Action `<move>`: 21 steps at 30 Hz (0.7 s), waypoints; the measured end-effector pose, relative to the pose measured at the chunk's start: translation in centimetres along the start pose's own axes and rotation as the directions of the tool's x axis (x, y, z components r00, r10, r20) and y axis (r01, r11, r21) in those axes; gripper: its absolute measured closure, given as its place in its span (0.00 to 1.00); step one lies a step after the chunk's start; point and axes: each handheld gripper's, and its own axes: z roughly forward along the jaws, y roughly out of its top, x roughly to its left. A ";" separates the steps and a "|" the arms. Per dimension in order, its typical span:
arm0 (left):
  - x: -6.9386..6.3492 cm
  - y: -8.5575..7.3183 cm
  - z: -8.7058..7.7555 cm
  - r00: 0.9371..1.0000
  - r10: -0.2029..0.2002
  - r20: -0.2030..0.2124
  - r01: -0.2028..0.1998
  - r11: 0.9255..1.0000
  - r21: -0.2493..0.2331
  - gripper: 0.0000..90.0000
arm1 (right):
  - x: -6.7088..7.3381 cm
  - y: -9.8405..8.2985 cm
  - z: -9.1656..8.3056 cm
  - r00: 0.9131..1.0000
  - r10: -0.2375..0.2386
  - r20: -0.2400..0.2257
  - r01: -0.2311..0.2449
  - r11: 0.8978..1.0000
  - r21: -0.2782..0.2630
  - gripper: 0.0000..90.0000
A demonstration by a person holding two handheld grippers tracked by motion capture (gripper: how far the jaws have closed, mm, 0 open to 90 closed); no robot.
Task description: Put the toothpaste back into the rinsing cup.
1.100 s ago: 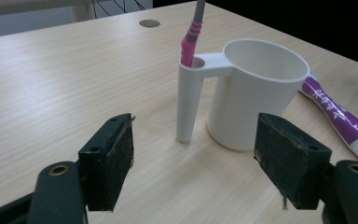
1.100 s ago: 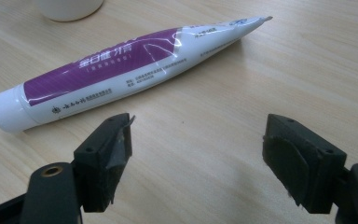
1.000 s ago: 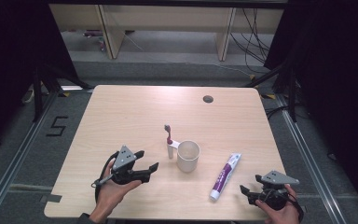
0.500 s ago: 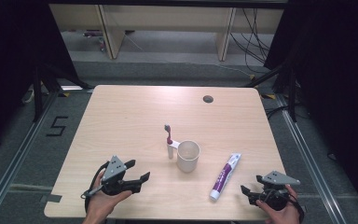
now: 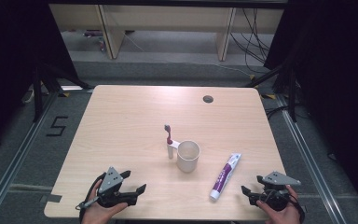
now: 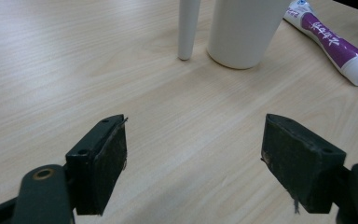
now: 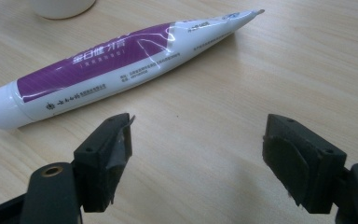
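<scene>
Wooden table [image 5: 121,126]: toothpaste tube [image 5: 224,176] lies lengthwise, cap toward person.

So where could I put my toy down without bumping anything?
The far half of the table, behind the toothbrush, is bare up to the small hole. The left side beyond the left gripper is free too. It is crowded mid-front, around the cup and tube.
</scene>
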 end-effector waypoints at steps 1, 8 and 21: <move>-0.1 -0.2 0.0 1.000 -0.002 -0.002 0.002 1.000 0.005 0.24 | -0.1 0.0 0.0 1.000 -0.014 0.000 0.014 1.000 -0.004 0.28; -0.4 -1.2 -0.2 1.000 -0.004 -0.006 0.004 0.999 0.048 0.24 | 0.3 0.2 -0.2 1.000 0.028 0.001 -0.028 1.000 -0.005 0.28; 0.0 -1.8 -0.4 0.999 -0.024 -0.021 0.026 0.997 0.069 0.22 | 1.2 3.1 -0.4 0.998 0.053 -0.026 -0.052 0.998 0.018 0.26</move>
